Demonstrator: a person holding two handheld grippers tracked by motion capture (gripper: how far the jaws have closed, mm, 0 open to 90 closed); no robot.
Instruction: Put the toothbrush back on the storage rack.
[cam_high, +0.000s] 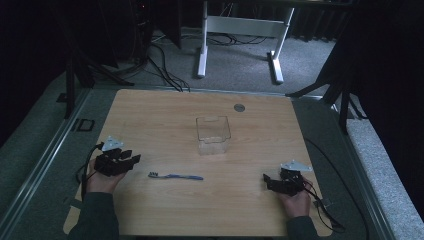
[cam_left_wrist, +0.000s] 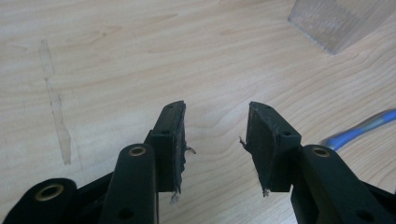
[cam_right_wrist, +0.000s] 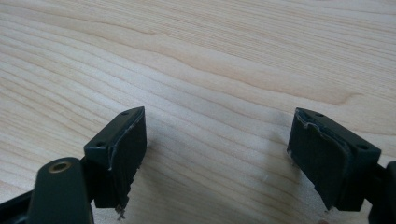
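A blue toothbrush (cam_high: 176, 176) lay flat near the tabletop's (cam_high: 250, 210) front edge, left of centre. Behind it, mid-table, stood a clear plastic container (cam_high: 213, 135). The left gripper (cam_high: 131, 159) rested near the left edge, jaws apart and empty. The right gripper (cam_high: 267, 181) sat near the front right corner, jaws wide and empty.

From above we see a dim, murky scene: the table (cam_high: 210, 210) catches weak overhead light while the floor and surroundings sink into near black, slightly grainy. Our two gripper views are far brighter, evenly lit, wood grain crisp. The toothbrush (cam_left_wrist: 362, 128) blurs at the frame edge, and soft shadows lie beneath the black jaws.
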